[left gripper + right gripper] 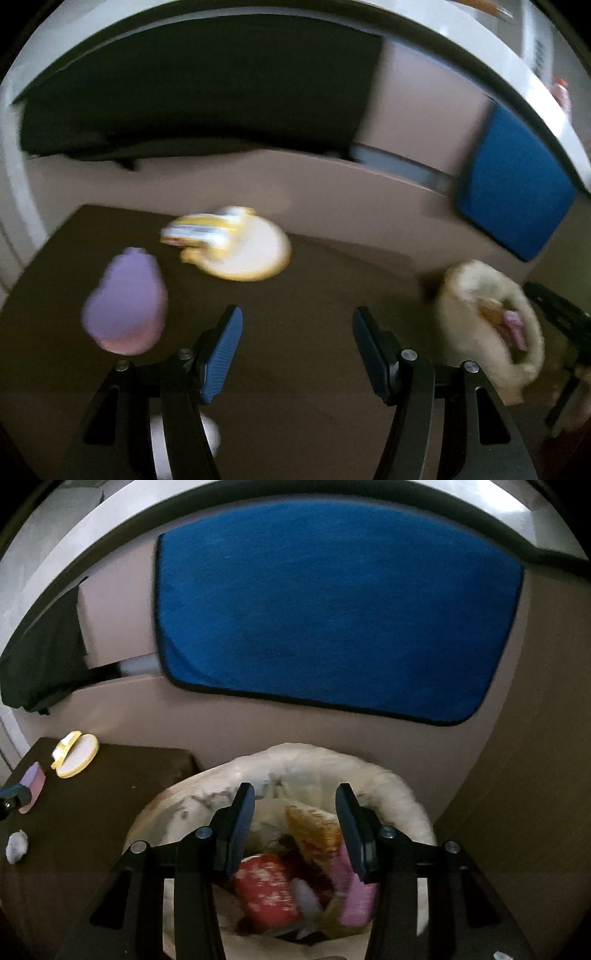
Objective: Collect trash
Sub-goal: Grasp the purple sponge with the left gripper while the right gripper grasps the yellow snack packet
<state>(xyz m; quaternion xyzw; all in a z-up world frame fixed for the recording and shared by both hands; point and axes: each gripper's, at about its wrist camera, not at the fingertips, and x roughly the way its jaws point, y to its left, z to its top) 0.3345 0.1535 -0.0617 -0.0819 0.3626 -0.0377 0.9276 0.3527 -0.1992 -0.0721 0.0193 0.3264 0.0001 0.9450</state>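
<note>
Bag [369, 775], white plastic, mouth open, sits just off the tabletop's [110, 812] right edge. Inside: red wrapper [266, 890], orange-gold wrapper [314, 830], pink wrapper [354, 897], all jumbled. Right gripper [295, 834] hangs over the bag mouth, jaws wide, nothing between them.

On the tabletop: round cream disc [255, 251] w/ yellow rim near the far edge, a yellow-white packet [199, 230] lying partly on its left side, long axis roughly left-right. Purple wrapper [123, 301] nearer, toward the left edge, long axis running near-to-far. Small white wad [16, 845] near the front-left.

Left gripper [295, 350] over the tabletop's middle, jaws wide, empty; purple wrapper just left of its left finger. Blue cloth [332, 609] hangs behind the bag. Left view blurred.
</note>
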